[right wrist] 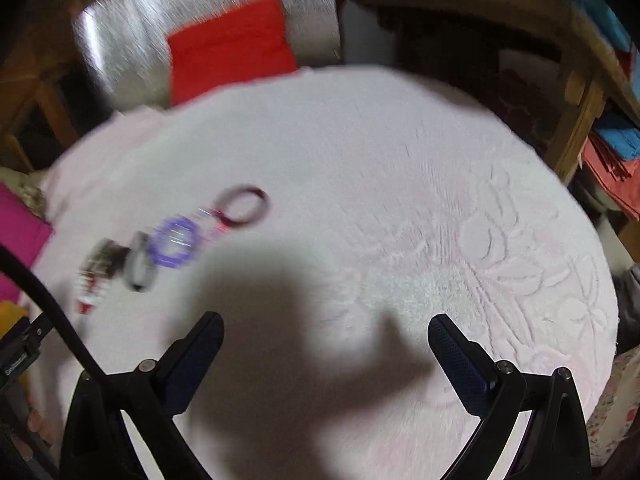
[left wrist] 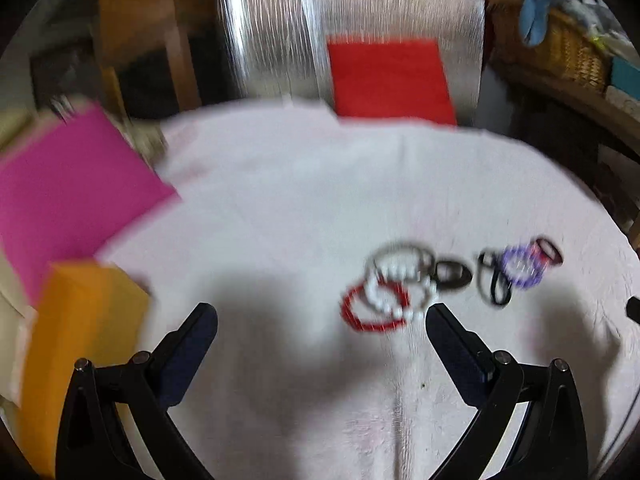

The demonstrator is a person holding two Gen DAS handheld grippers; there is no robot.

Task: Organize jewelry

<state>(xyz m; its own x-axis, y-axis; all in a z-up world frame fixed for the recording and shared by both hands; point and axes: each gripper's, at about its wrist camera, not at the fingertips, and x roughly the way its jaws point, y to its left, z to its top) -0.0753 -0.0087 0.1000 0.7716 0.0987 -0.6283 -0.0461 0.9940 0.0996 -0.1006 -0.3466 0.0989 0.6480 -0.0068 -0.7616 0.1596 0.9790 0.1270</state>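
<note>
Several bracelets lie in a loose row on a pale pink towel (left wrist: 280, 208). In the left wrist view a red bead bracelet (left wrist: 374, 322) and a white pearl bracelet (left wrist: 400, 292) overlap, just left of my right fingertip. Black bands (left wrist: 494, 280), a purple bracelet (left wrist: 522, 266) and a dark red bangle (left wrist: 548, 250) lie further right. My left gripper (left wrist: 322, 312) is open and empty above the towel. In the right wrist view the purple bracelet (right wrist: 176, 244) and dark red bangle (right wrist: 244, 206) lie far left of my open, empty right gripper (right wrist: 324, 322).
A magenta sheet (left wrist: 68, 188) and an orange sheet (left wrist: 84, 332) lie at the left of the towel. A red sheet (left wrist: 390, 80) lies on a silver surface (left wrist: 272, 40) behind. A wicker basket (left wrist: 560, 44) and wooden shelves (right wrist: 580, 80) stand at the right.
</note>
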